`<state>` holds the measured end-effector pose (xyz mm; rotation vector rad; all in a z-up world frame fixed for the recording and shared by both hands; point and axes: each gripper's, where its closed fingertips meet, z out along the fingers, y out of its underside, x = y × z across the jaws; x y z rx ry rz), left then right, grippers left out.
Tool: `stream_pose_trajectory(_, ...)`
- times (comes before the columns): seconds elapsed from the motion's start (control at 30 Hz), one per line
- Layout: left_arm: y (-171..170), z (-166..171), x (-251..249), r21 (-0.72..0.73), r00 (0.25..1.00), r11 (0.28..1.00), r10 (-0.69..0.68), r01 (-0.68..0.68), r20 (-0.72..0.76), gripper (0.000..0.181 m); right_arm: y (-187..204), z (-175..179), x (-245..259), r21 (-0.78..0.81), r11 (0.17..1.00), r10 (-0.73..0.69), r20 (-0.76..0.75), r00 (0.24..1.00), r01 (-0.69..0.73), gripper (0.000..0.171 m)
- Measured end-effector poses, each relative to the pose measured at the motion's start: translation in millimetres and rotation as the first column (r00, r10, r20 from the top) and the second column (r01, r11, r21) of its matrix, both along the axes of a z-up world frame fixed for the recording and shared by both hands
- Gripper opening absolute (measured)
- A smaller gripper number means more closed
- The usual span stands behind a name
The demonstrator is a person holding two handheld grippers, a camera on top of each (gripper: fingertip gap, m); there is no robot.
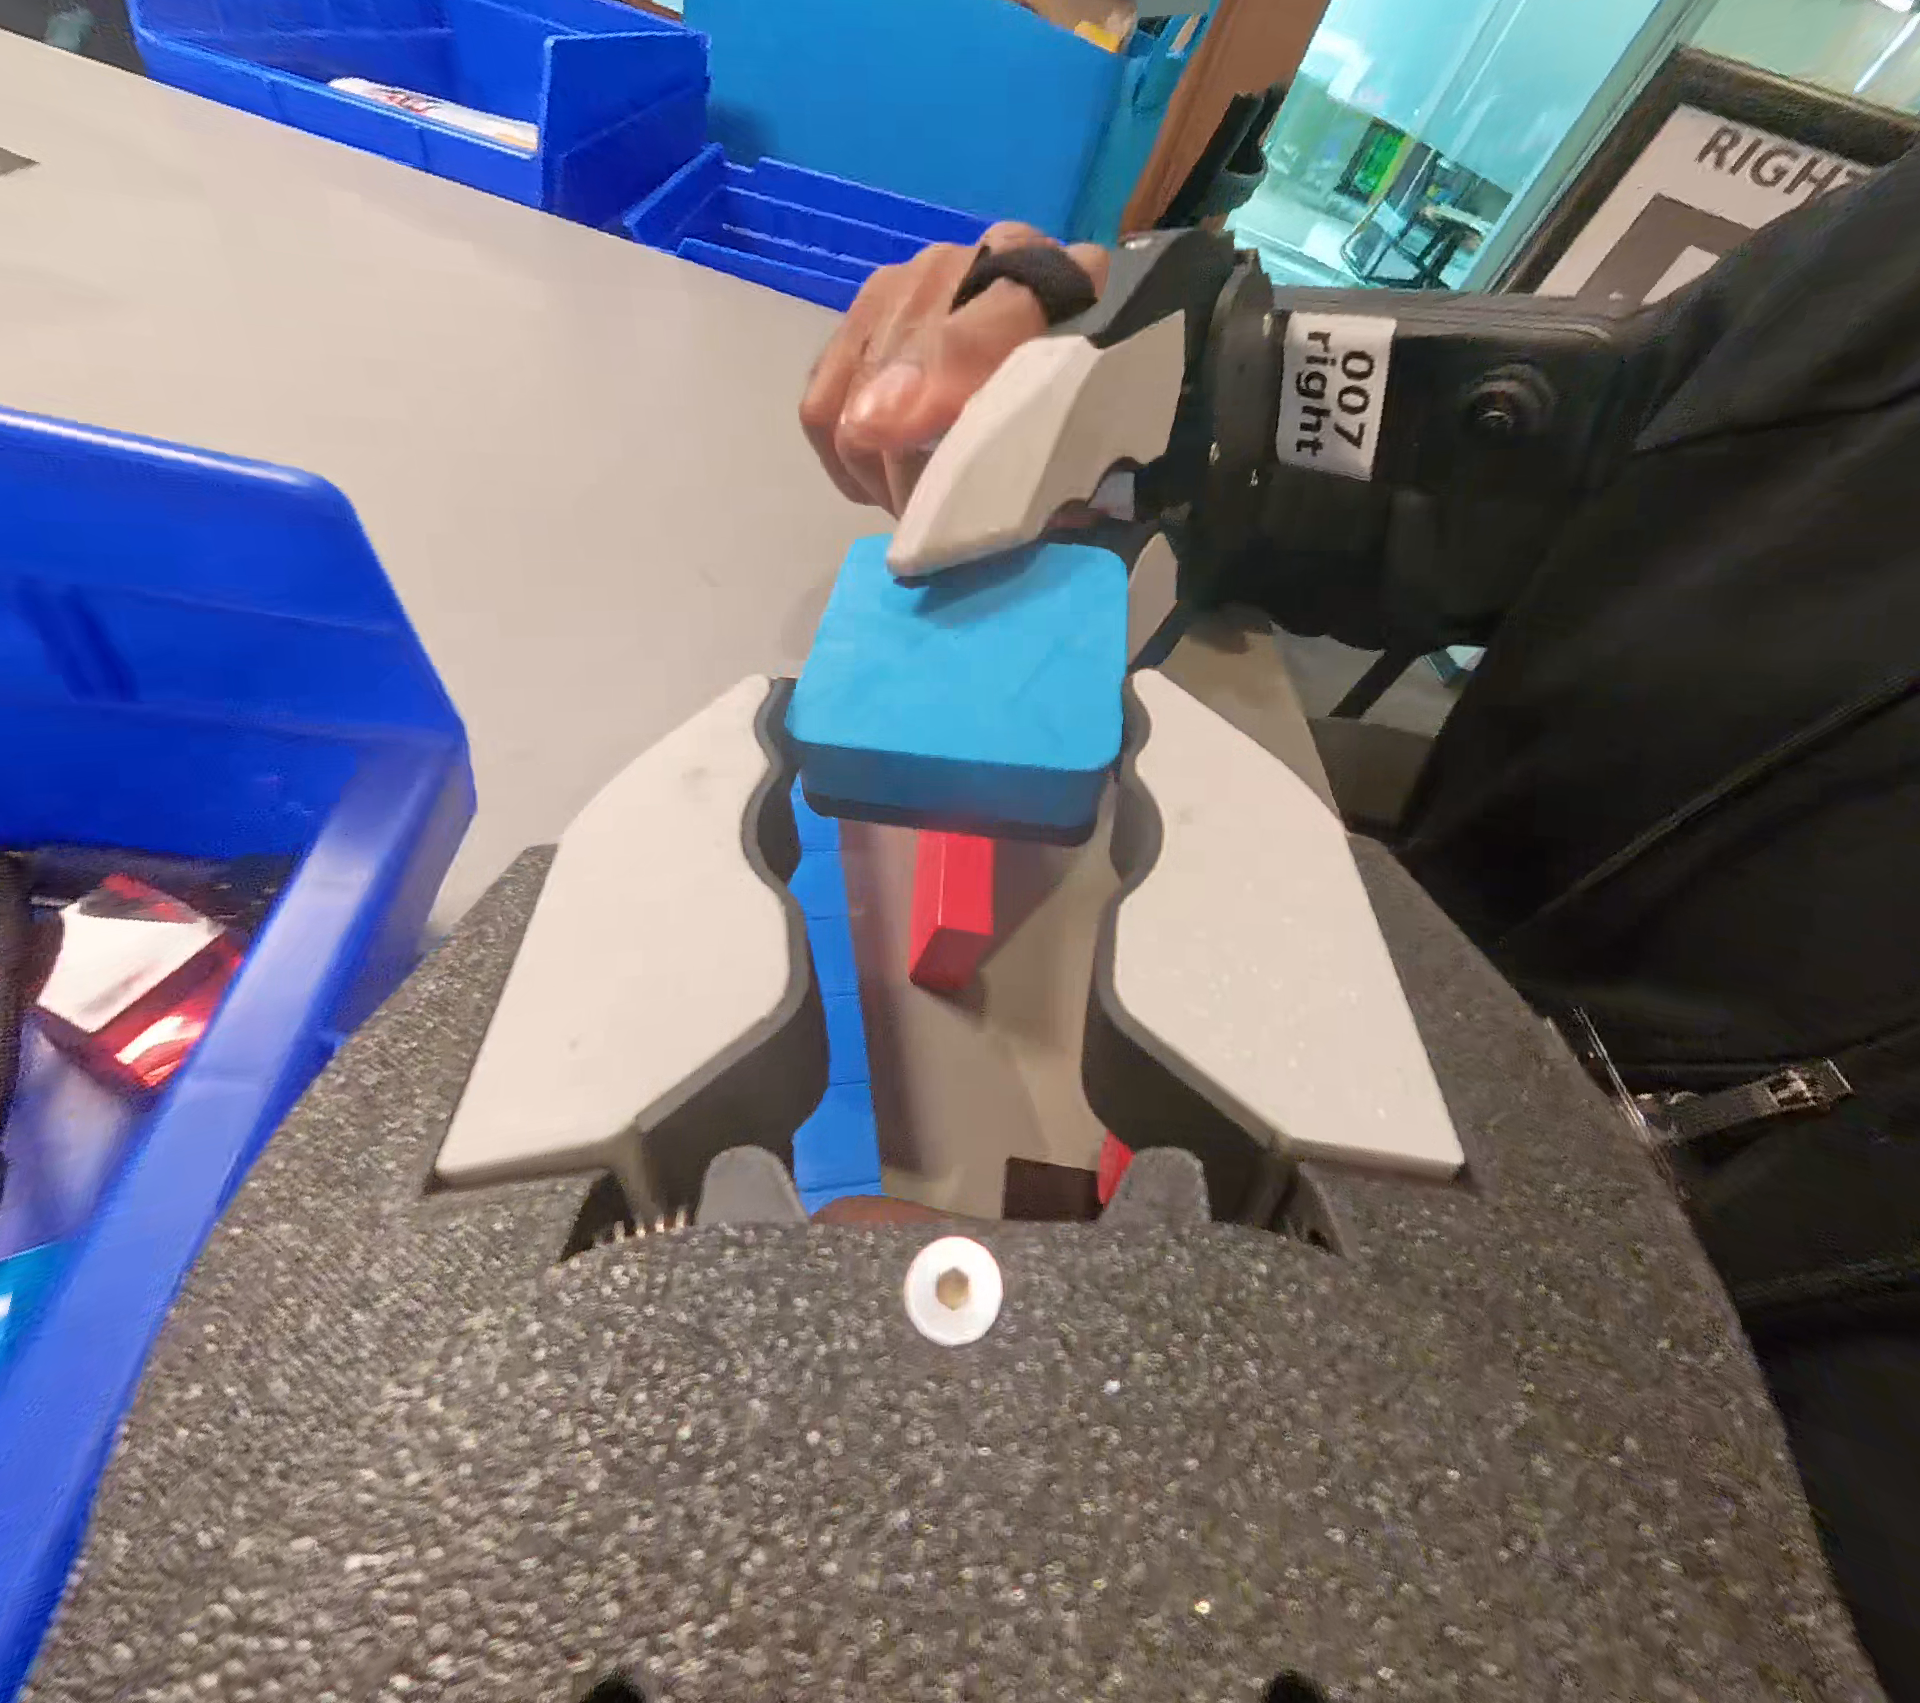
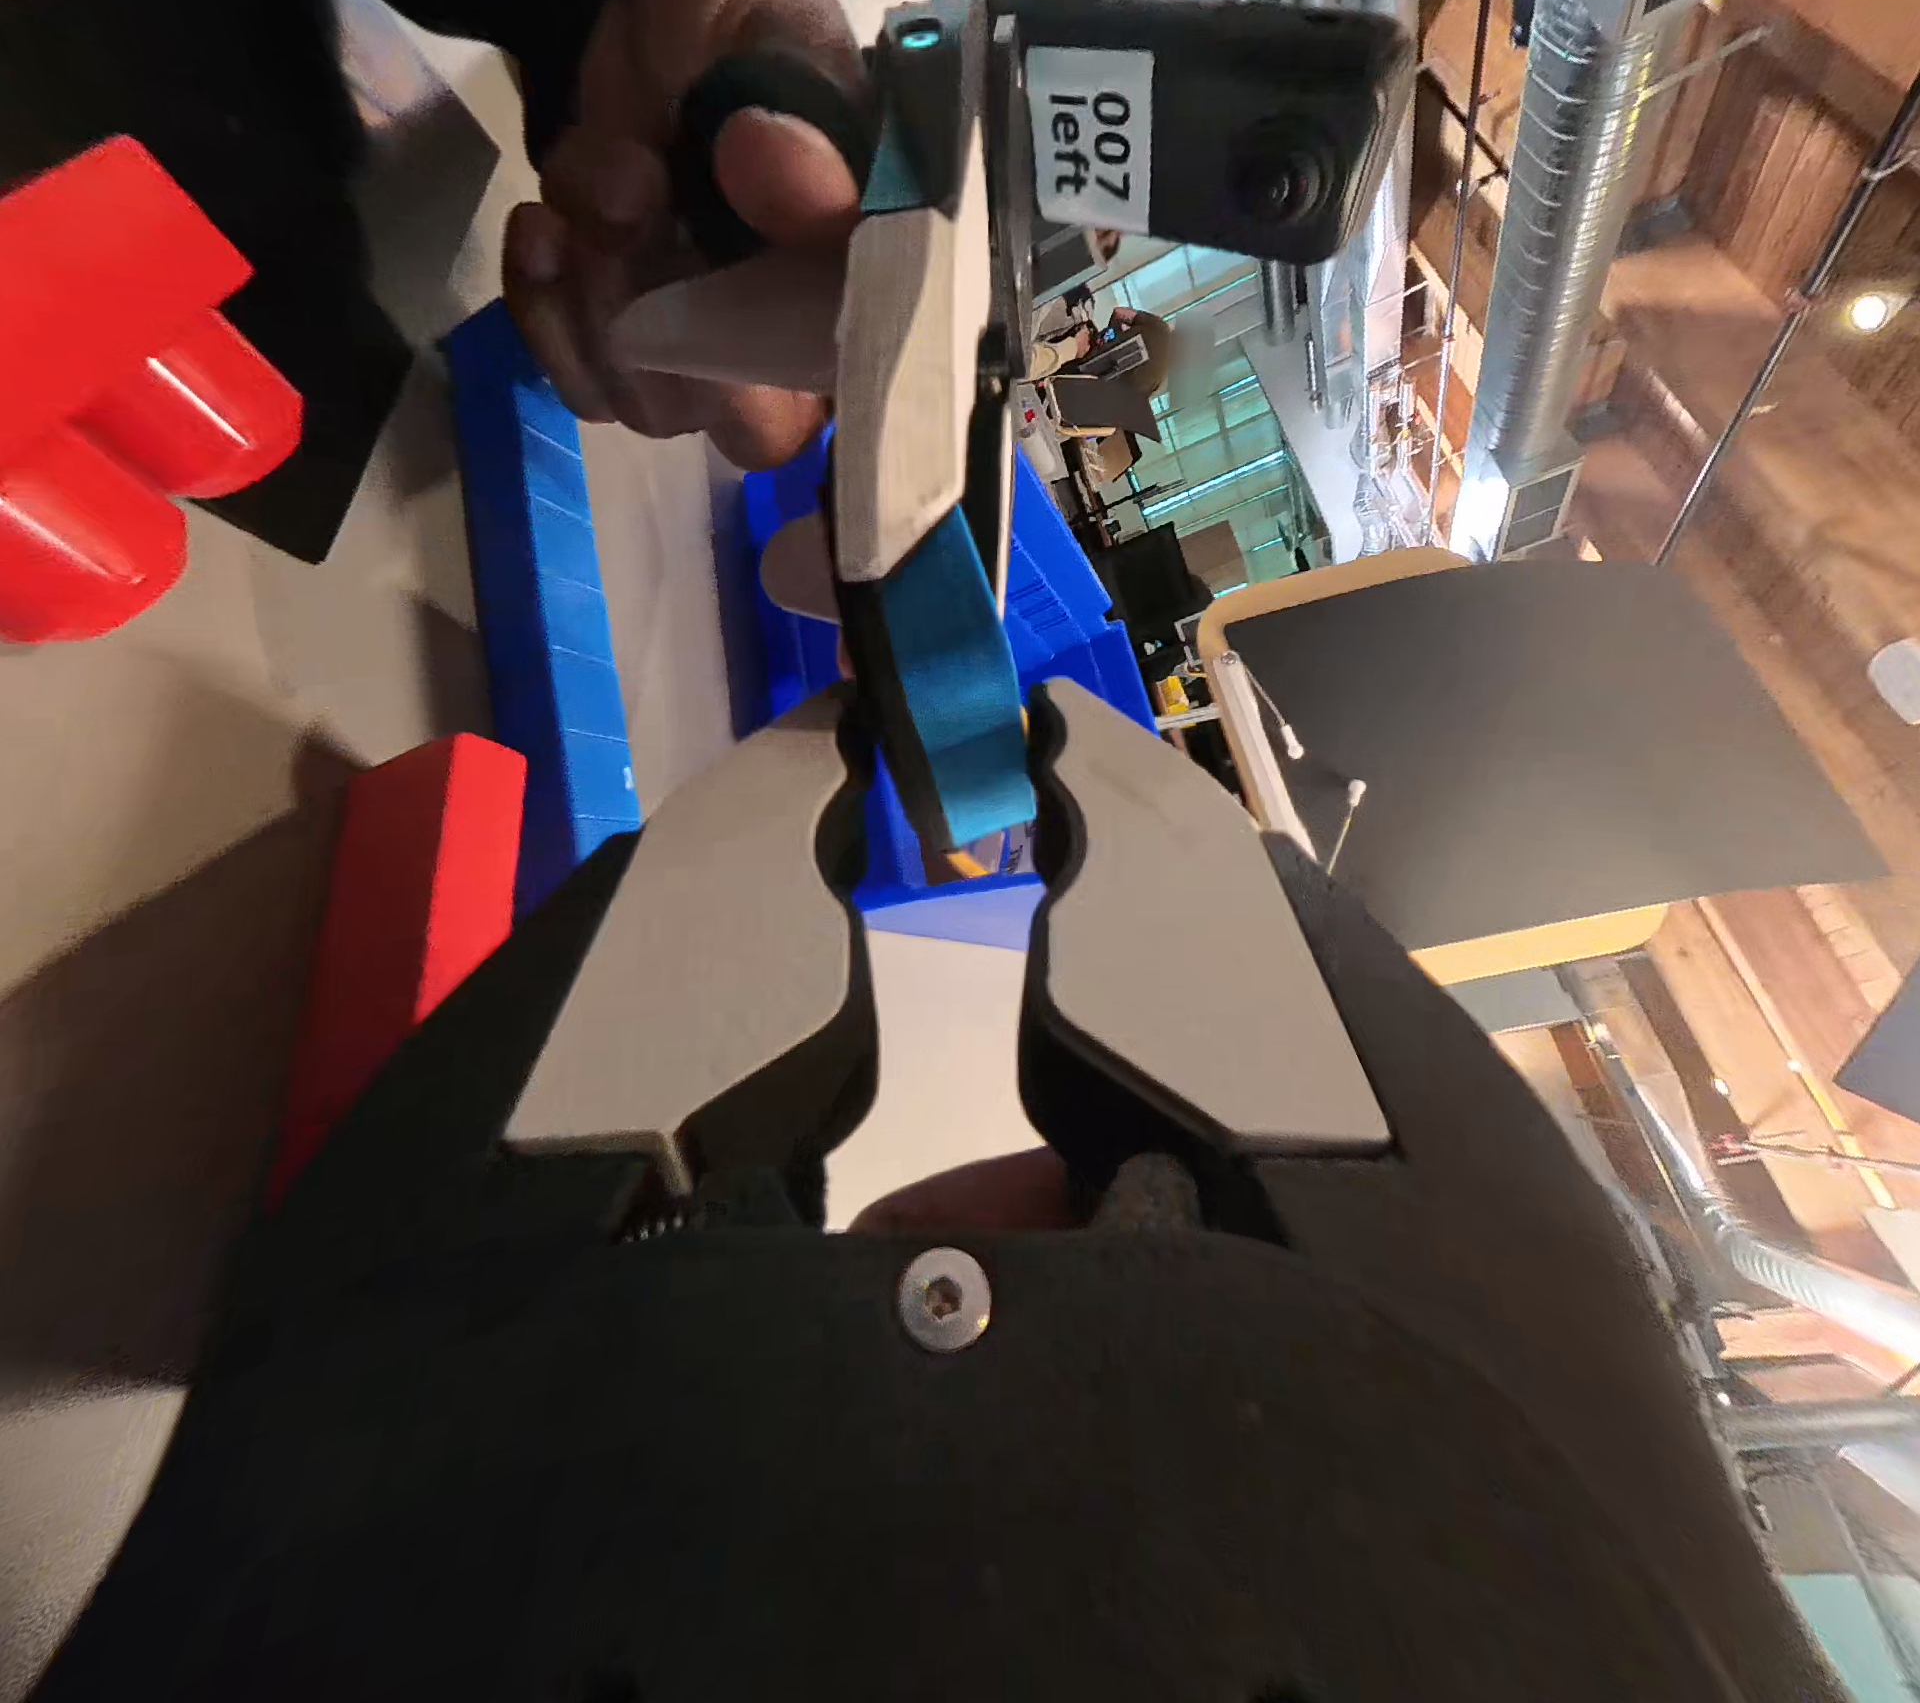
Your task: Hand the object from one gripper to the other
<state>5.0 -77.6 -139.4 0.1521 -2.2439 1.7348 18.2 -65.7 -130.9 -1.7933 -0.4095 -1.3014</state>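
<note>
Holding the flat, rounded-corner blue foam pad with its dark underside [image 1: 961,697] in both grippers at once, you are mid-handover, so make the exchange clean. On the left, your left gripper [image 1: 951,744] pinches the pad's two side edges near its tips, the pad lying level above the pale table [image 1: 416,365], beside the big blue plastic bin [image 1: 208,718]. Keep that pinch steady until the other side is sure. To the right, your right gripper [image 2: 945,770] is closed across the pad's thickness at its far edge, one grey finger [image 1: 997,458] lying on the top face. The bite looks shallow there, so I would judge it wise to seat it deeper before the left gripper lets go, then part slowly, without twisting.
</note>
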Motion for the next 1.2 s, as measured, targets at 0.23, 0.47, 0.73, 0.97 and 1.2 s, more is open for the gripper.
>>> stream_pose_trajectory(0.23,9,26,14,-0.157,0.931,0.985,0.12,-0.069,0.346,0.068,-11,7,11,0.123,0.992,-0.002,-0.244,0.97,0.033,0.025)
stream_pose_trajectory(0.47,8,18,3,-0.11,0.668,0.993,0.103,-0.032,0.737,0.048,-3,4,-4,0.243,0.969,0.174,-0.531,0.829,-0.047,0.025)
stream_pose_trajectory(0.73,10,24,18,-0.121,0.865,0.986,0.162,-0.118,0.475,0.025,-8,9,7,0.243,0.97,0.107,-0.399,0.911,-0.007,0.046)
stream_pose_trajectory(0.97,15,20,17,-0.079,0.998,0.995,0.061,-0.062,-0.022,0.025,-10,17,7,0.177,0.984,0.026,-0.111,0.993,-0.006,0.071)
stream_pose_trajectory(1.2,10,11,7,-0.056,0.995,0.998,0.003,-0.009,-0.101,0.026,-4,9,2,0.102,0.995,0.026,-0.045,0.999,-0.021,0.055)
